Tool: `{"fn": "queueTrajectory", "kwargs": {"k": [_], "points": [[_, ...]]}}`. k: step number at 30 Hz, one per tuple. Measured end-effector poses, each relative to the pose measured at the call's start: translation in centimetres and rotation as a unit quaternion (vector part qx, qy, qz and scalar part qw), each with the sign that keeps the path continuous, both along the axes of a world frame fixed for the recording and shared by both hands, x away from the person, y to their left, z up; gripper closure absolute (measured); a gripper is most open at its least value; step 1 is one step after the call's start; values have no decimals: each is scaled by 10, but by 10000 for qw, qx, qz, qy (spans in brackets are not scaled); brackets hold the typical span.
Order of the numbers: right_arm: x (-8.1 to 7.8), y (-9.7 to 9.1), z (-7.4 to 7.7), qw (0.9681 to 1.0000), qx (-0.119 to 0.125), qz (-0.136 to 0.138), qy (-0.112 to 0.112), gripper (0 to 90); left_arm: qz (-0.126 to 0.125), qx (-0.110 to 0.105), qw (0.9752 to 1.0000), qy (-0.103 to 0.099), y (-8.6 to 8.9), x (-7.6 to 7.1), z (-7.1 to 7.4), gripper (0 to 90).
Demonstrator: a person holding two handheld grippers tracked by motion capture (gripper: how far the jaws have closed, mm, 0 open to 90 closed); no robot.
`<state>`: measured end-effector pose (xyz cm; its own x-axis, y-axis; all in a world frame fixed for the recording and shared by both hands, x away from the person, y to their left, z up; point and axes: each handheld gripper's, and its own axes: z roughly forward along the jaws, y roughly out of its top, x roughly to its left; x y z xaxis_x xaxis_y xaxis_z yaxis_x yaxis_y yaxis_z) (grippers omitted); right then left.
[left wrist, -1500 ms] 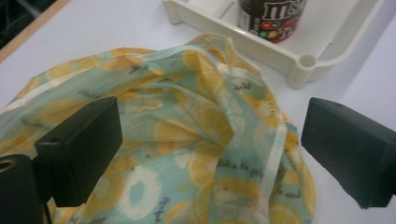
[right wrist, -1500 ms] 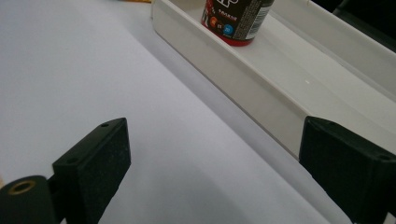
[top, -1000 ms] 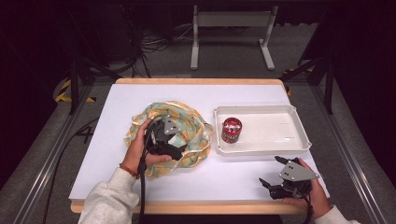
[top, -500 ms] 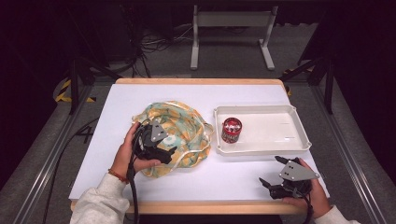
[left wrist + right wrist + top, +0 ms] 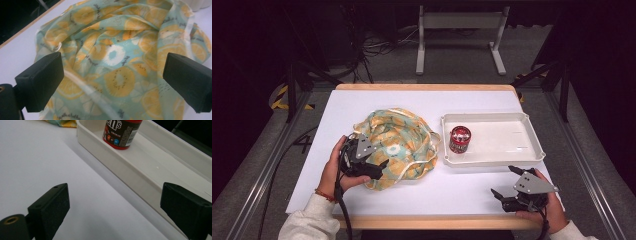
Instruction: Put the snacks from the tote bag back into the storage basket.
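A crumpled cloth bag [image 5: 398, 145] printed with orange and kiwi slices on pale green lies in the middle of the white table. My left gripper [image 5: 379, 167] rests at its front left edge, open, with the cloth [image 5: 117, 65] spread between and beyond the wide jaws. A red candy tub [image 5: 460, 138] stands upright at the left end of a white tray [image 5: 512, 156]. My right gripper [image 5: 507, 182] sits open near the table's front right corner, empty, facing the tray wall [image 5: 120, 173] and the tub [image 5: 121, 133].
The tabletop [image 5: 452, 192] has bare room between the two grippers. Its wooden front edge [image 5: 432, 221] lies just below my hands. Cables and a metal stand [image 5: 459, 30] are on the dark floor behind the table.
My left gripper has drawn back toward the front left, from the middle of the bag to its near edge. The right gripper has stayed put.
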<state>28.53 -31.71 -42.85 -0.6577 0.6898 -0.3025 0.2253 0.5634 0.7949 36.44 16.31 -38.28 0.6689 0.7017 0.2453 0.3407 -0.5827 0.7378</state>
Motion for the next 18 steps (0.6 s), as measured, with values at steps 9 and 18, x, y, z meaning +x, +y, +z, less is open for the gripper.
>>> {"fn": "queueTrajectory", "kwargs": {"k": [9, 18], "points": [[0, 1, 0, 10000, -58, 6, -45, 95, 165, -93, 9998, -41, 25, -6, -10, 43], [1, 1, 0, 10000, -71, 0, -40, 95, 403, -433, 9982, -13, 50, -4, -24, 42]]}}
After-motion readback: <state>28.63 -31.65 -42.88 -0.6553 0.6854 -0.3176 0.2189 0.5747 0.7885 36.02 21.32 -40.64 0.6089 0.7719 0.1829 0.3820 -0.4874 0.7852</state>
